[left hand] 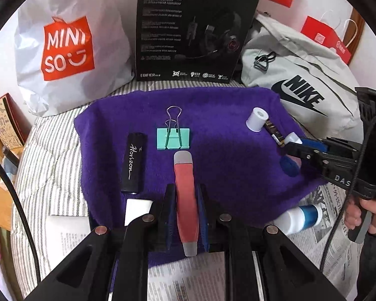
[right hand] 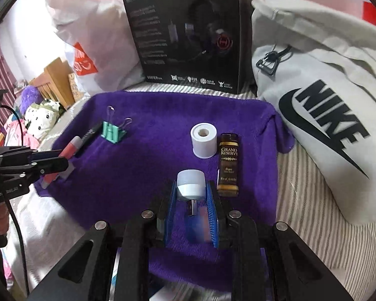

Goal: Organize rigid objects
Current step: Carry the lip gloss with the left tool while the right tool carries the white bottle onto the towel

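A purple cloth (left hand: 225, 175) (right hand: 150, 150) lies on the striped bed. My left gripper (left hand: 185, 188) (right hand: 62, 160) is shut on a coral pen-shaped item with grey ends (left hand: 185, 200) (right hand: 70, 148) at the cloth's near left. Beyond it lie a black "Horizon" tube (left hand: 134, 163) (right hand: 87, 135) and a teal binder clip (left hand: 173, 138) (right hand: 112, 131). My right gripper (right hand: 190, 183) (left hand: 294, 145) is shut on a small white USB light (right hand: 190, 184) (left hand: 293, 138), low over the cloth's right side. A white roll (right hand: 204, 140) (left hand: 257, 119) and a brown bottle (right hand: 228, 165) (left hand: 275, 131) sit just past it.
A white Miniso bag (left hand: 62, 50), a black headset box (left hand: 188, 30) and a grey Nike bag (right hand: 325, 100) wall off the back and right. A white-and-blue bottle (left hand: 298, 218) lies on newspaper near the front. A white box (left hand: 137, 208) sits at the cloth's near left edge.
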Demonstrator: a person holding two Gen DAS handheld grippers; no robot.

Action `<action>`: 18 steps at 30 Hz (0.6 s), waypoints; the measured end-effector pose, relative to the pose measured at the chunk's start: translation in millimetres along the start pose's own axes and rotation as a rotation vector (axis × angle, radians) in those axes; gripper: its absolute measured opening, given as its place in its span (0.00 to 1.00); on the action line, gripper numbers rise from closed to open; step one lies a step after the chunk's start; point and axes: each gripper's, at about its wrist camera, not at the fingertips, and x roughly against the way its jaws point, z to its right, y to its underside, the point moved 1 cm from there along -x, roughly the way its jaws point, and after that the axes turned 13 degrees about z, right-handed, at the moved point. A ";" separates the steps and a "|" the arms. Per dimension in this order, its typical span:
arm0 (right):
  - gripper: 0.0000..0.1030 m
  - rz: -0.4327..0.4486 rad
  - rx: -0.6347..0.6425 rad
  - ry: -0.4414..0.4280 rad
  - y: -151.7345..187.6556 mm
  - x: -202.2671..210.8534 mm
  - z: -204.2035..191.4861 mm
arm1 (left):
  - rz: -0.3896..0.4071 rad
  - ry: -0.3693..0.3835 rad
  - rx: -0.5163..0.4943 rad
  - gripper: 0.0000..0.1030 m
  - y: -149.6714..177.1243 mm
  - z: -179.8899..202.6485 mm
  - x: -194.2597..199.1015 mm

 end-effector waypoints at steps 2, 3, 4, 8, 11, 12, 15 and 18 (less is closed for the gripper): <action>0.23 -0.010 0.011 0.001 -2.8 -9.4 0.1 | -0.010 -0.002 0.001 0.16 -1.9 -1.0 -7.6; 0.23 -0.016 0.014 0.001 -4.4 -14.2 0.4 | -0.017 -0.003 0.001 0.16 -2.8 -1.4 -12.5; 0.23 -0.021 0.016 -0.001 -5.4 -18.1 0.7 | -0.022 -0.004 0.002 0.16 -3.5 -1.9 -16.4; 0.23 -0.041 0.028 0.004 -8.5 -32.7 1.8 | -0.044 -0.007 0.007 0.16 -4.4 -3.2 -31.3; 0.23 -0.057 0.040 0.005 -8.3 -38.5 2.2 | -0.058 -0.012 0.004 0.16 -3.3 -4.3 -39.4; 0.23 -0.063 0.046 0.003 -8.0 -40.5 1.9 | -0.062 -0.021 -0.002 0.16 -2.5 -4.7 -41.8; 0.23 -0.078 0.063 0.004 -6.5 -46.1 1.6 | -0.073 -0.033 -0.010 0.16 -0.9 -6.2 -46.2; 0.23 -0.076 0.071 0.002 -7.3 -49.1 1.4 | -0.082 -0.037 -0.020 0.16 -0.4 -7.2 -50.0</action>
